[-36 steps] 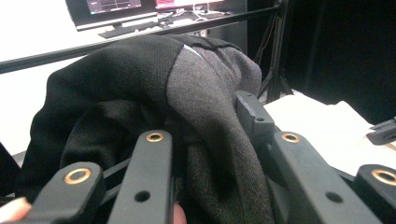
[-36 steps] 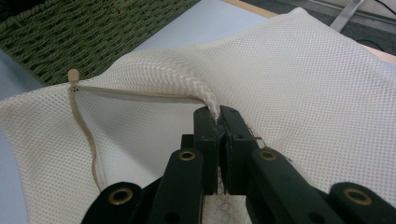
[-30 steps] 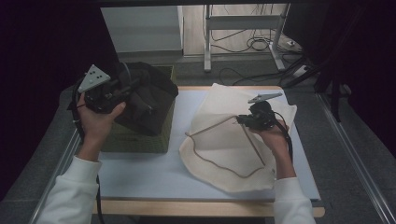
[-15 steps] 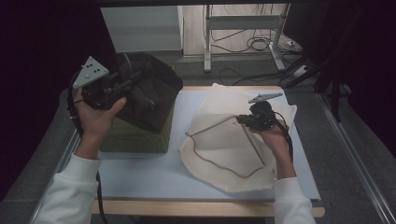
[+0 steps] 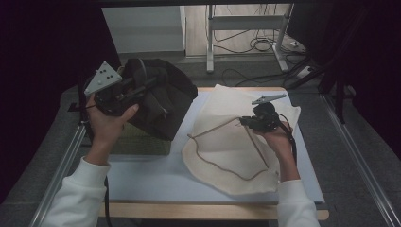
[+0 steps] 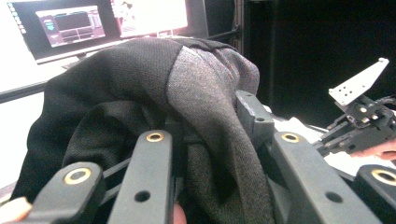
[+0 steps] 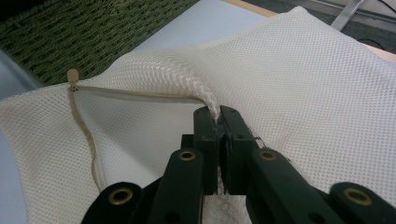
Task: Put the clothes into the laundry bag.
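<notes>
Left tongs [image 5: 142, 87]: upper left of the high view, clenched on a dark garment [image 5: 163, 101] lifted above the desk [image 5: 142, 170].
Right tongs [image 5: 243, 121]: centre right, clenched on the white mesh laundry bag [image 5: 227, 142], pinching bunched mesh at its opening.
</notes>
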The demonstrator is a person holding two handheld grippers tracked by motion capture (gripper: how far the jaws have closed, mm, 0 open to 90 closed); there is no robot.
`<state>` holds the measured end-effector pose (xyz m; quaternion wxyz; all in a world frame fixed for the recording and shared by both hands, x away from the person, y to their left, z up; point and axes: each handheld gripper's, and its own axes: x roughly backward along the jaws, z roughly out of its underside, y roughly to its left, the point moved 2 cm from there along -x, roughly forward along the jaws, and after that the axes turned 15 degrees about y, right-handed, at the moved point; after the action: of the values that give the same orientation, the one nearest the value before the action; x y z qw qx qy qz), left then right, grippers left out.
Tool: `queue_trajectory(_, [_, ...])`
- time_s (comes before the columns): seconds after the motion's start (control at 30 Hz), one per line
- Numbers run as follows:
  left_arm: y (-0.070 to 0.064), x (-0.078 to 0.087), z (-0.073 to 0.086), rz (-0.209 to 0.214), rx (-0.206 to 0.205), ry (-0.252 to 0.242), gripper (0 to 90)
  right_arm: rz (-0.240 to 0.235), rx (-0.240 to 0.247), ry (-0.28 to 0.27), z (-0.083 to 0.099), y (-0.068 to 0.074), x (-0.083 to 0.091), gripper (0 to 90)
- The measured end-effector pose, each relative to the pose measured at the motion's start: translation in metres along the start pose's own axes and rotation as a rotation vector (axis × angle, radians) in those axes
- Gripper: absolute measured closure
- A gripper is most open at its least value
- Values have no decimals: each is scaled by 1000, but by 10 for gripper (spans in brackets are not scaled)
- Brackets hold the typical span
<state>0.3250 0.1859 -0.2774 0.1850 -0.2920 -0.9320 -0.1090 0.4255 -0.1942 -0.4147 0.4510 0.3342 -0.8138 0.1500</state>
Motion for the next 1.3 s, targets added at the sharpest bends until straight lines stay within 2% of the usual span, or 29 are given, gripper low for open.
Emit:
queue_trajectory(0.23, [-15, 6, -7, 24, -46, -26, 702, -2, -1, -1, 0, -1, 0, 860])
queue_trajectory(0.5, [-33, 23, -18, 61, -87, -84, 702, 1, -6, -2, 1, -2, -1, 860])
queue_trajectory(0.57, [-35, 25, -20, 70, -89, -90, 702, 1, -8, -3, 1, -1, -1, 860])
queue_trajectory(0.67, [-42, 30, -23, 117, -90, -103, 702, 1, -5, -2, 1, -2, -1, 860])
queue_trajectory(0.73, [-46, 31, -23, 124, -99, -104, 701, 0, -7, -2, 1, -2, -2, 861])
queue_trajectory(1.3, [-64, 22, -9, 211, -93, -90, 701, 3, -8, -3, 1, -4, -3, 861])
